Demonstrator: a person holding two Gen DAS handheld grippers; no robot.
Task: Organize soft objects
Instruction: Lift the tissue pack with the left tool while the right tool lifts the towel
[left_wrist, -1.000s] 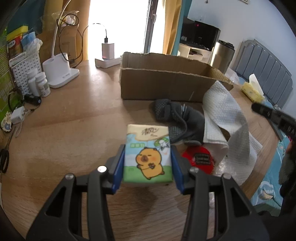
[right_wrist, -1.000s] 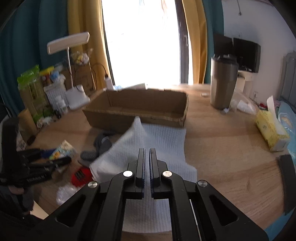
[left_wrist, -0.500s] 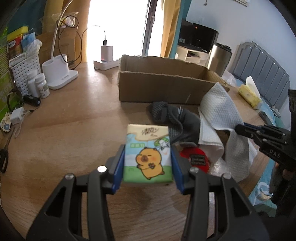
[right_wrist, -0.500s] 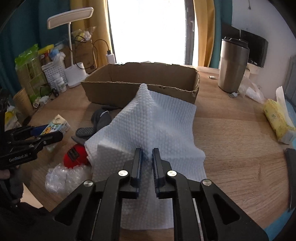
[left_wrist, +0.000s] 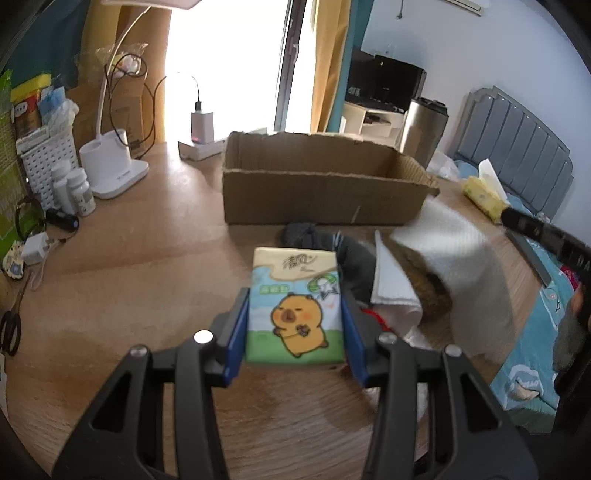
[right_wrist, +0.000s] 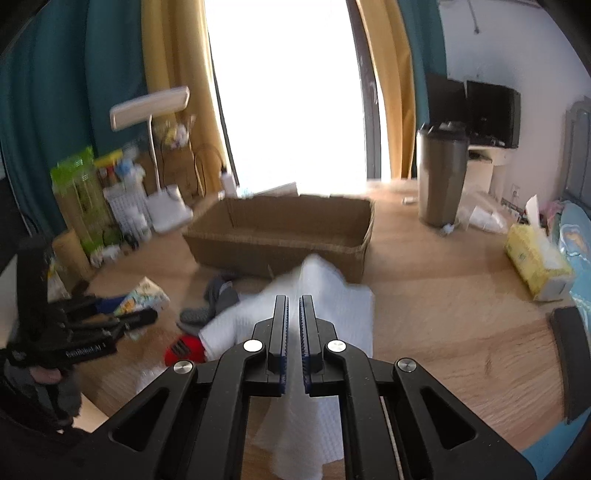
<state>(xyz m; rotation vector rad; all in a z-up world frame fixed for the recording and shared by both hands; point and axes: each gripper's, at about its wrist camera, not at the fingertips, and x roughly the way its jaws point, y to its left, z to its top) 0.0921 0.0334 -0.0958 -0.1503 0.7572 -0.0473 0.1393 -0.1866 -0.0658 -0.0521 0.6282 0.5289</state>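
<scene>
My left gripper (left_wrist: 293, 314) is shut on a small tissue pack (left_wrist: 295, 280) printed with a cartoon capybara, held just above the wooden table. My right gripper (right_wrist: 293, 301) pinches a white textured cloth (right_wrist: 332, 306), its jaws closing on the fabric. The cloth (left_wrist: 454, 240) hangs lifted in a peak, right of the pack. An open cardboard box (left_wrist: 317, 192) stands behind both. Dark grey socks (left_wrist: 354, 254) and a red object (right_wrist: 184, 350) lie on the table, partly under the cloth.
A white lamp base (left_wrist: 110, 166) and pill bottles (left_wrist: 77, 188) stand at the left edge, scissors (left_wrist: 9, 328) nearer. A steel tumbler (right_wrist: 441, 181) and a yellow tissue box (right_wrist: 535, 262) sit to the right. Crumpled plastic wrap (right_wrist: 147, 380) lies near the front edge.
The right gripper has risen with the white cloth, pulling it off the table into a hanging peak. The left gripper and its tissue pack have stayed put.
</scene>
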